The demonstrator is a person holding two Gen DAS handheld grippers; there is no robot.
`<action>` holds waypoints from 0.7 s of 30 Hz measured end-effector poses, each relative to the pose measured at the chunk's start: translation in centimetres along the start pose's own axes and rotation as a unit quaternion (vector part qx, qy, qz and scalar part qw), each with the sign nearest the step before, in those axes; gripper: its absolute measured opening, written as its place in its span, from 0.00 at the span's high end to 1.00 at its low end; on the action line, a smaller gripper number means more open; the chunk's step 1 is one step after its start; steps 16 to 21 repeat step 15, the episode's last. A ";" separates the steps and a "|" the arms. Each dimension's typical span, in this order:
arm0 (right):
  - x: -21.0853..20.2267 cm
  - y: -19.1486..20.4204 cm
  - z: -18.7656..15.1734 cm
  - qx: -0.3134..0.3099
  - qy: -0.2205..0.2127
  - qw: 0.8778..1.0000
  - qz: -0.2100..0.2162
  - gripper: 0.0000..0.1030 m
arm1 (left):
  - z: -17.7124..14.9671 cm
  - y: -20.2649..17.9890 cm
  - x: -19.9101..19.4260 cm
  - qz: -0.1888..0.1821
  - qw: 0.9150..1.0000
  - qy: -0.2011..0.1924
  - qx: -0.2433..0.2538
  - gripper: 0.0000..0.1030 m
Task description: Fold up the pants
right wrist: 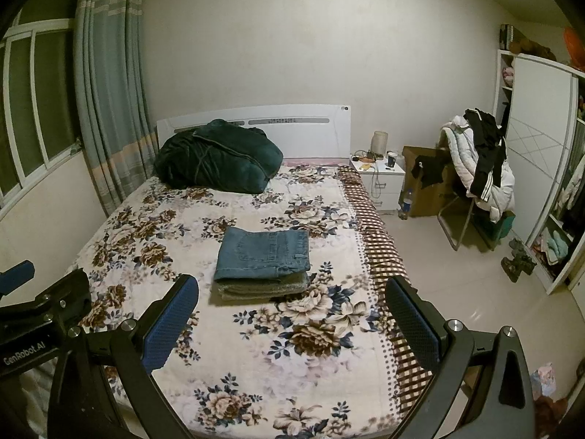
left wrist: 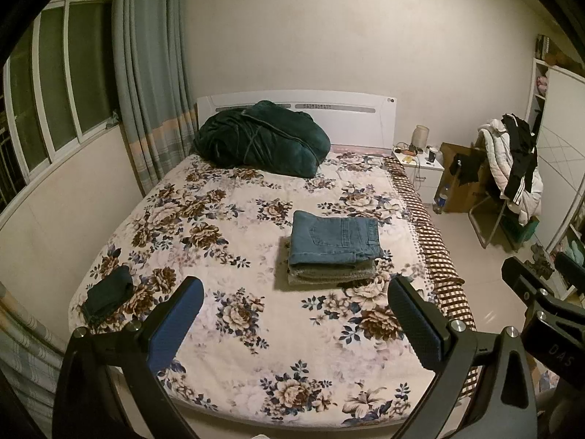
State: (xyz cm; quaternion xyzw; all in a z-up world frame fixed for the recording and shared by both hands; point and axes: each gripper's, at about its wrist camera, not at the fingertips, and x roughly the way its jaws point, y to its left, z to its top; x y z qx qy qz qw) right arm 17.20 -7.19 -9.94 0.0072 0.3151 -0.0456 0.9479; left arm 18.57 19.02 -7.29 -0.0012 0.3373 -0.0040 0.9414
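Both grippers (left wrist: 296,314) (right wrist: 292,314) spread wide, empty; folded jeans (left wrist: 334,237) hide grey garment (left wrist: 329,273) beneath.

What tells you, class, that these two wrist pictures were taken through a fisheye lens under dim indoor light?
Left wrist view: dark corners ring the picture, the window frame bows, and the folded jeans stay sharp. Right wrist view: the wardrobe edge curves, the floor shows soft glare, and a shadow sits under the jeans.
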 end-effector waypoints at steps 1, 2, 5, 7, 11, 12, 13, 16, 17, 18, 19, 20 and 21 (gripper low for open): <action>0.0 0.0 0.0 0.000 -0.001 1.000 0.000 0.00 | -0.1 -0.2 0.1 0.000 1.000 0.001 0.002 0.00; 0.0 0.0 0.0 0.000 0.000 1.000 0.000 0.00 | -0.1 -0.1 0.1 0.000 1.000 0.000 0.002 0.00; 0.0 0.0 -0.1 0.001 0.000 1.000 0.000 0.00 | -0.1 -0.1 0.1 0.000 1.000 0.001 0.002 0.00; 0.0 0.0 -0.1 0.001 0.000 1.000 0.000 0.00 | -0.1 -0.1 0.1 0.000 1.000 0.001 0.002 0.00; 0.0 0.0 -0.2 0.001 0.000 1.000 0.000 0.00 | 0.1 0.0 -0.2 0.001 1.000 0.003 0.002 0.00; 0.0 0.0 -0.2 0.001 0.000 1.000 0.000 0.00 | 0.2 0.0 -0.4 0.002 1.000 0.001 0.002 0.00; -0.1 0.0 -0.3 0.001 0.000 1.000 0.000 0.00 | 0.1 -0.3 -0.5 0.004 1.000 0.000 0.002 0.00; -0.1 0.1 -0.3 0.001 0.000 1.000 0.000 0.00 | 0.3 -0.2 -0.6 0.005 1.000 0.000 0.001 0.00; -0.1 0.1 -0.3 0.001 0.000 1.000 0.000 0.00 | 0.3 -0.2 -0.6 0.005 1.000 0.000 0.001 0.00; -0.1 0.1 -0.3 0.001 0.000 1.000 0.000 0.00 | 0.3 -0.2 -0.6 0.005 1.000 0.000 0.001 0.00; -0.1 0.1 -0.3 0.001 0.000 1.000 0.000 0.00 | 0.3 -0.2 -0.6 0.005 1.000 0.000 0.001 0.00; -0.1 0.1 -0.3 0.001 0.000 1.000 0.000 0.00 | 0.3 -0.2 -0.6 0.005 1.000 0.000 0.001 0.00; -0.1 0.1 -0.3 0.001 0.000 1.000 0.000 0.00 | 0.3 -0.2 -0.6 0.005 1.000 0.000 0.001 0.00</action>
